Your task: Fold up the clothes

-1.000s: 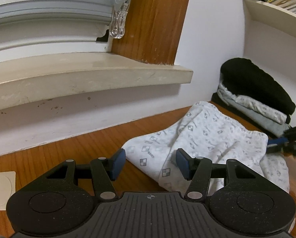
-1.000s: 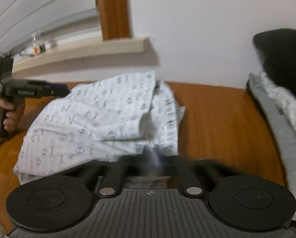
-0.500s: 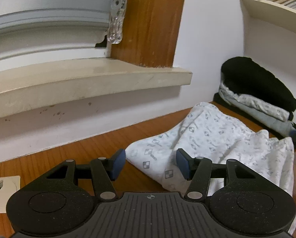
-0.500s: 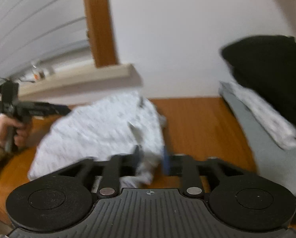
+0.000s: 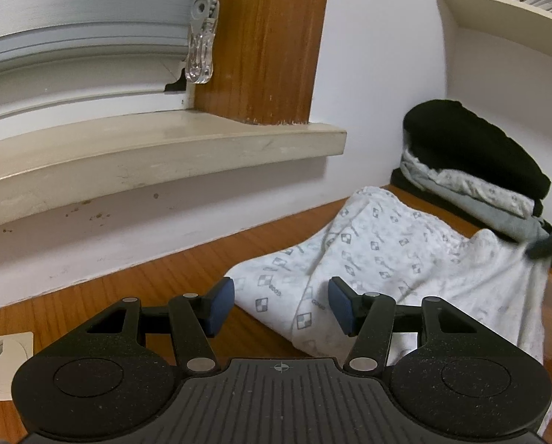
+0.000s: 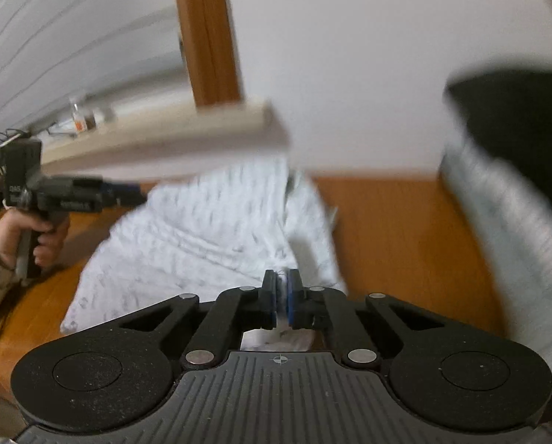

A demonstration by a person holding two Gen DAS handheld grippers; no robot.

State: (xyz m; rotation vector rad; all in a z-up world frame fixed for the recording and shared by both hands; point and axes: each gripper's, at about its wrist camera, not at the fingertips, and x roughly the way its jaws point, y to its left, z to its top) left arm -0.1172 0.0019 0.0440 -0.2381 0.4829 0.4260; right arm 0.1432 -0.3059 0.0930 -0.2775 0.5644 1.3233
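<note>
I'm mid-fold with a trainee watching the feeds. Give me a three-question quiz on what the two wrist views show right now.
1. True or false: the left gripper is clamped on the patterned white garment.
2. What is pinched in the right gripper? A) the black garment on top of the folded stack B) a fold of the patterned white garment C) nothing
3. Fill in: the garment lies on a ____ table.

Key: 1 false, its jaws stand open with nothing between the pads. 2 B. 3 wooden.
</note>
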